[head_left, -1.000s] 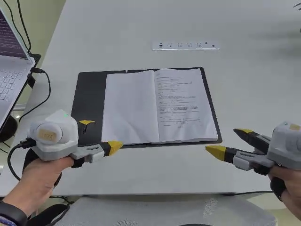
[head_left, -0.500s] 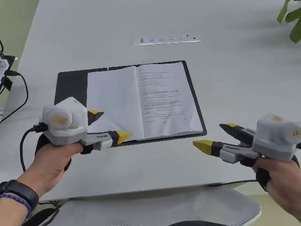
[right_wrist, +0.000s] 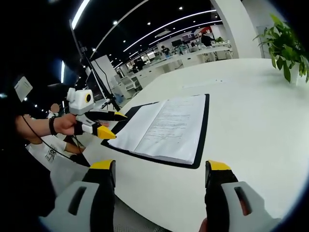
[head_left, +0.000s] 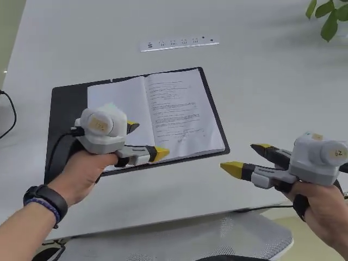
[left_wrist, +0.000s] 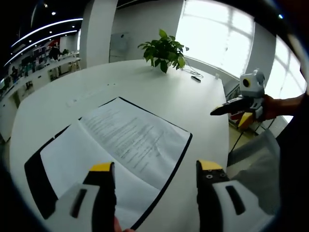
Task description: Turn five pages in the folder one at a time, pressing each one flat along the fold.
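White office desk (head_left: 272, 98) runs to a recessed strip of sockets (head_left: 179, 43) at top centre, with leaves of a green potted plant (head_left: 326, 16) in the upper right corner. On it the black-covered folder (head_left: 65, 109) lies open at centre left, a blank white sheet (head_left: 117, 100) on its left half and a printed white page (head_left: 179, 117) on its right, both flat. The left hand-held gripper (head_left: 147, 140), which half a second ago hung at the folder's lower edge, has come in over the bottom of the blank sheet, jaws spread and holding nothing. The right hand-held gripper (head_left: 246, 157), at lower right, is likewise spread and empty, and stays clear of the folder near the desk's front edge. The frame has also swung since then, so the folder sits further left. No page is lifted yet; this looks like the approach to a turn, with the printed page's corner the likely next target.
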The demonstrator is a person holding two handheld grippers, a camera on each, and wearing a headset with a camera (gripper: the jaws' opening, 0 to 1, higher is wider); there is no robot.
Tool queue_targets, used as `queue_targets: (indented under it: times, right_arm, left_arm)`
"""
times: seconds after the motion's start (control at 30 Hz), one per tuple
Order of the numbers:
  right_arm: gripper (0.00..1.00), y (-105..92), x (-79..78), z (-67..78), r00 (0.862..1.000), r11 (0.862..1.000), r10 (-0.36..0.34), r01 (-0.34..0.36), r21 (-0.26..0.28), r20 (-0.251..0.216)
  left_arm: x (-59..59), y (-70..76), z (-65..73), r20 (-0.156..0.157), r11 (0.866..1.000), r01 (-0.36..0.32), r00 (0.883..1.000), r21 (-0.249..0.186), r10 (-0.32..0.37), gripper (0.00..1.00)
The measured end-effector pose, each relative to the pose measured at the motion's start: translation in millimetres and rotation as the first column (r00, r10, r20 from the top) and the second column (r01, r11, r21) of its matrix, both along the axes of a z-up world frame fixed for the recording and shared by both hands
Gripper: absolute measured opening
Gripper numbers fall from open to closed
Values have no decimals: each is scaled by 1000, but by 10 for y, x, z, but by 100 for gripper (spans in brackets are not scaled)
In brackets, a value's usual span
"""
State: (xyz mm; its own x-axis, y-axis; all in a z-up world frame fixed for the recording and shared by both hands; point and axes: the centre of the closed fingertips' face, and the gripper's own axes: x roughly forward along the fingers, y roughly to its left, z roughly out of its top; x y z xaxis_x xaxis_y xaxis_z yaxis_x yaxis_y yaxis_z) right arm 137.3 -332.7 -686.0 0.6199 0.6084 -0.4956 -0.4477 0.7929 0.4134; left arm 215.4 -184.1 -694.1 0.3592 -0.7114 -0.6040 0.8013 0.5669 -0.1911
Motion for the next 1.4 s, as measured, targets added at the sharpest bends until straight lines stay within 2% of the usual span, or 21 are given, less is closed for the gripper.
queue_targets:
  times: [0.13, 0.23, 0.4, 0.53, 0.63, 0.8, 0.9, 1.0, 1.1, 1.23, 1.3, 1.4]
  right_arm:
    - [75, -11, -10, -25, 1000, 1000, 2, -2, 3, -7]
    - [76, 2, -13, -25, 1000, 1000, 1, -1, 4, -10]
    - [76, 9, 3, -39, 1000, 1000, 6, -6, 6, -9]
    - [76, -7, 15, -39, 1000, 1000, 3, -3, 7, -11]
    - [76, -52, 26, -56, 1000, 1000, -10, 10, 19, -15]
    - [76, -76, 12, -76, 1000, 1000, -7, 8, 26, -25]
    - [76, -94, 7, -77, 1000, 1000, -3, 4, 24, -27]
    - [76, -126, 11, -78, 1000, 999, -8, 9, 32, -28]
    - [75, -138, -9, -92, 999, 999, -4, 5, 32, -37]
    - [75, -136, -45, -100, 999, 999, 15, -14, 31, -47]
    - [75, -141, -50, -106, 999, 999, 19, -17, 30, -50]
    - [75, -142, -44, -104, 998, 999, 19, -17, 36, -52]
  left_arm:
    - [86, -174, -5, 14, 1000, 23, 1000, 4, -23, 67]
    - [138, -279, -40, 36, 998, 59, 998, 34, -60, 67]
    - [222, -459, -75, 37, 996, 77, 996, 37, -78, 67]
    - [280, -672, -112, 46, 994, 98, 994, 40, -100, 66]
    - [288, -859, -161, 45, 993, 113, 992, 42, -115, 66]
    - [323, -1083, -332, 55, 986, 154, 986, 67, -158, 66]
    - [352, -1165, -417, 54, 985, 154, 986, 77, -158, 66]
    - [370, -1244, -491, 35, 989, 131, 990, 65, -133, 65]
    - [366, -1303, -613, 38, 989, 116, 992, 88, -119, 65]
    - [335, -1358, -751, 26, 989, 104, 994, 107, -107, 66]
    - [316, -1379, -781, 20, 989, 98, 995, 109, -101, 67]
    - [303, -1382, -843, 28, 986, 99, 994, 135, -103, 66]
